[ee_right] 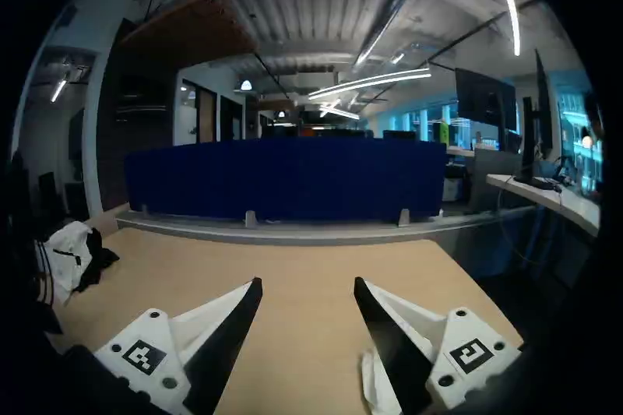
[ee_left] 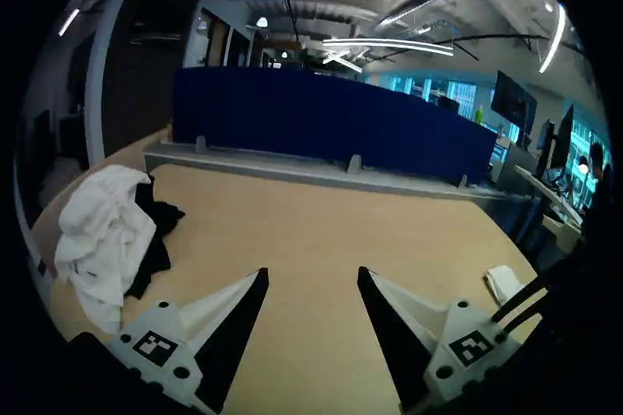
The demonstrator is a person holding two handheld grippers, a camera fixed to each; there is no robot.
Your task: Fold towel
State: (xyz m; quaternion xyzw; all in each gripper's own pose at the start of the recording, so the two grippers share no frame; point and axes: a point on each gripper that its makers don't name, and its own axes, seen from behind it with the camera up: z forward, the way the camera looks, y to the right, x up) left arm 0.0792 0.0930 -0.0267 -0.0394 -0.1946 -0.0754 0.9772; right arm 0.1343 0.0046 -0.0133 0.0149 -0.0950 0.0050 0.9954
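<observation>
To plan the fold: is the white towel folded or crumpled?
Crumpled: the towel lies in a bunched heap touching a black cloth, with no flat layers.

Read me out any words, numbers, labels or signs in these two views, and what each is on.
No readable text anywhere.
The square markers on the left hand-held gripper and right hand-held gripper: black-and-white patterns, no letters.
The monitors far off: too small and blurred to read.
The white towel: no print visible.

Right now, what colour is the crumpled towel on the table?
White. The towel lies partly over a black cloth; the left gripper view shows it best.
</observation>
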